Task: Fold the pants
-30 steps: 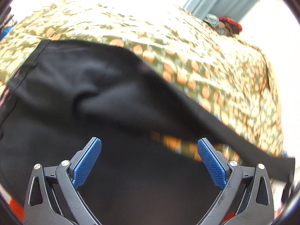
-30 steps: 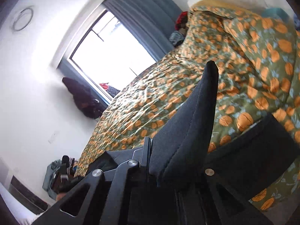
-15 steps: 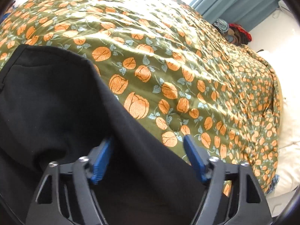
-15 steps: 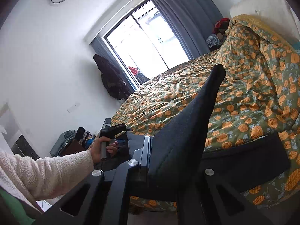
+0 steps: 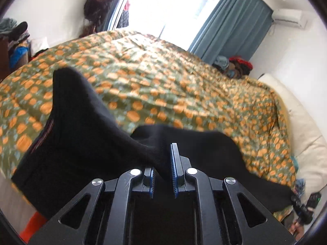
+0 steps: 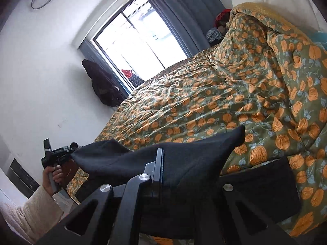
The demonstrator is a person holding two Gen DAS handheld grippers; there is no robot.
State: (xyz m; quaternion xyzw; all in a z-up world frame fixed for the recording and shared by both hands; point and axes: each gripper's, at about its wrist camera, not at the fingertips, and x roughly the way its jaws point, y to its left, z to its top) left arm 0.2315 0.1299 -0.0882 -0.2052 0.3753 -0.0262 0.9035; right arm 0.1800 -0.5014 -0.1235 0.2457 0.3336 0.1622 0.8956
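Both tongs, left (image 5: 163, 171) and right (image 6: 163, 167), are clamped on my black pants (image 5: 81, 138), slung between them above the bedspread (image 5: 184, 94). Soft, limp, light; I'd grip edges.

Home bedroom. A big bed with a green, orange-patterned duvet (image 6: 235, 94) and a cream pillow (image 5: 302, 130) fills the room, beside a bright window (image 6: 139, 38) with blue curtains (image 5: 231, 26). A wall air conditioner (image 5: 289, 17) and clothes piles (image 5: 235, 66) sit at the edges.
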